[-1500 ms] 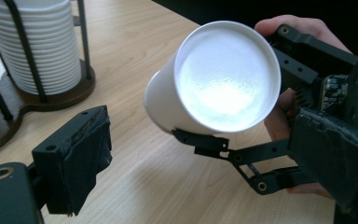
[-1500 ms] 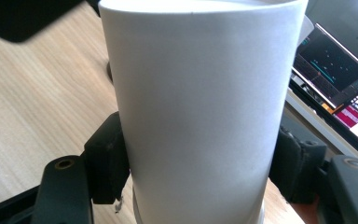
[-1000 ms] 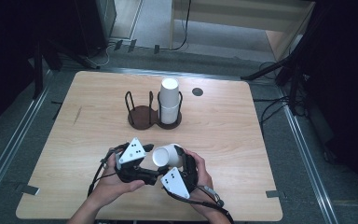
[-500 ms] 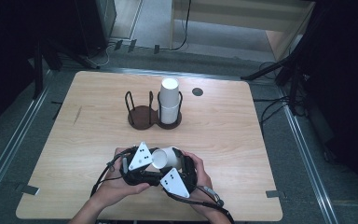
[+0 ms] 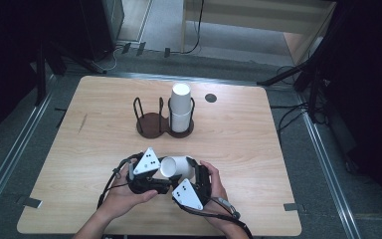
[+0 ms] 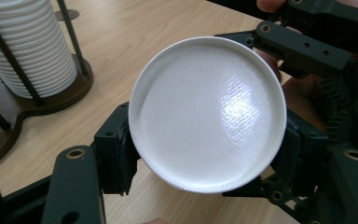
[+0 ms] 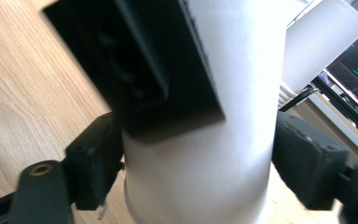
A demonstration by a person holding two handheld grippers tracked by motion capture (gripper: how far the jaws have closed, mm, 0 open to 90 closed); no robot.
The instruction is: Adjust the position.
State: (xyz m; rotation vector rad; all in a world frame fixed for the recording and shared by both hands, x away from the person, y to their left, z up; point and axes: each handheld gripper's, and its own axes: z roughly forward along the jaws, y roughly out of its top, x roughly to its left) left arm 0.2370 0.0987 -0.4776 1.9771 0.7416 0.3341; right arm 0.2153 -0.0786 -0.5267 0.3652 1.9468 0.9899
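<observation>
While the cup (image 5: 177, 167) lies level above the near edge of the table (image 5: 258, 149), between both hands, the left gripper (image 6: 205, 163) clamps its base end and bears it. The right gripper (image 7: 198, 163) has just been opening; its jaws flank the cup wall on both sides, likely released so the left can take over. Farther back stands the holder (image 5: 151, 123) with its cup stack (image 5: 180, 107), well apart, leaving bare table between for carrying the cup forward.
</observation>
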